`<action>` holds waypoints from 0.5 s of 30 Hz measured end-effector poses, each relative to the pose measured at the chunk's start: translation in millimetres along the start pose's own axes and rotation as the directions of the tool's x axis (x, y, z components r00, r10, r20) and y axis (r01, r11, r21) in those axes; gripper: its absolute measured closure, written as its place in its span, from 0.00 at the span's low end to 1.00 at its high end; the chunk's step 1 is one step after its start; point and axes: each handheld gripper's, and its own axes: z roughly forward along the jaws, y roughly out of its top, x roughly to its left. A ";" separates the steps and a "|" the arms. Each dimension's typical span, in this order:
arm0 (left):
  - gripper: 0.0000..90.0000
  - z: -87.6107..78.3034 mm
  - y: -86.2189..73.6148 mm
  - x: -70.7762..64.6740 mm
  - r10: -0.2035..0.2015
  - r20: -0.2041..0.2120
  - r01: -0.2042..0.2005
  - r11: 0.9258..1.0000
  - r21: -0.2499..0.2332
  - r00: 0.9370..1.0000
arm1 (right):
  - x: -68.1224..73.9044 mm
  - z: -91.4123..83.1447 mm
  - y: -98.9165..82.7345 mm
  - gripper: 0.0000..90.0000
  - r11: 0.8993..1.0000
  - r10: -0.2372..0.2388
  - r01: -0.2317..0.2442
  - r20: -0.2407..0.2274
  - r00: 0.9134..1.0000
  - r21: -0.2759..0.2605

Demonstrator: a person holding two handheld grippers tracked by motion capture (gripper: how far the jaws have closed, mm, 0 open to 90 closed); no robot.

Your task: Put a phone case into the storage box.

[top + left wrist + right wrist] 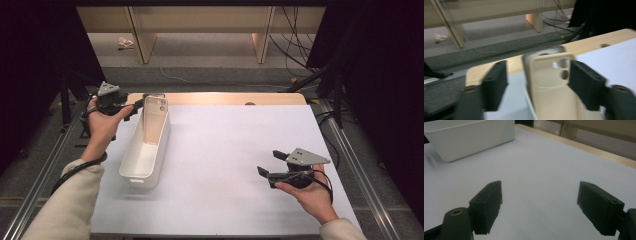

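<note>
Case (154, 121) stands upright in the far end of the bin (142, 176), leaning on its wall. Left gripper (136, 106) has fingers spread beside it; back straight away without tipping it. Right gripper (268, 164) hovers over the counter (225, 150), fingers spread, empty.

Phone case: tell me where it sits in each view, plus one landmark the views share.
High view: phone case stands in the far end of the white bin, upper left.
Left gripper view: centre, between the open jaws, apart from both.
Right gripper view: I cannot make it out.
Shared landmark: the white bin.
</note>
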 end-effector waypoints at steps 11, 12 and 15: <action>0.00 -70.4 -53.5 -35.6 0.030 0.129 -0.031 1.000 0.006 0.991 | -2.1 0.6 -0.9 0.20 1.000 0.020 -0.020 0.006 1.000 -0.006; 0.00 -72.9 -58.3 -38.3 0.034 0.138 -0.037 0.999 0.012 0.990 | -2.1 0.7 -1.0 0.20 1.000 0.019 -0.019 0.009 1.000 -0.003; 0.00 -80.4 -71.4 -46.8 0.069 0.140 -0.070 0.998 0.005 0.988 | -2.5 1.0 -1.4 0.19 1.000 0.023 -0.023 0.009 1.000 -0.002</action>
